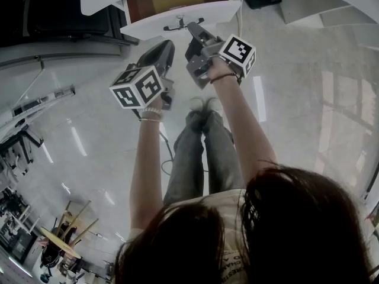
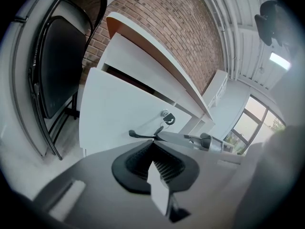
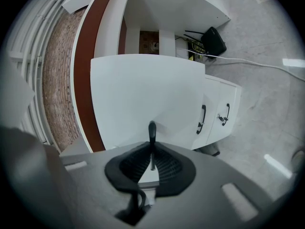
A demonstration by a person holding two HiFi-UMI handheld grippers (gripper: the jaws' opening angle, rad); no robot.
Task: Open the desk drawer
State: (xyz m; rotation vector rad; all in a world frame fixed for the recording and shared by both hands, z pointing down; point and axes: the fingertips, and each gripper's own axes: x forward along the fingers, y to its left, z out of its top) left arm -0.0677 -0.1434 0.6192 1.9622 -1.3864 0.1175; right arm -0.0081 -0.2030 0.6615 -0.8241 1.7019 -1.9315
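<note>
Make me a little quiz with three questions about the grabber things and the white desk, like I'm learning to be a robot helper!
1. True or false: the left gripper is clamped on the black drawer handle.
2. Which gripper holds that handle? A) left B) right C) both
3. Fill in: the wall behind the desk is made of ____.

Key:
1. False. Its jaws are together on nothing, and it is off the drawer.
2. B. The right gripper is shut on the handle.
3. Brick.
</note>
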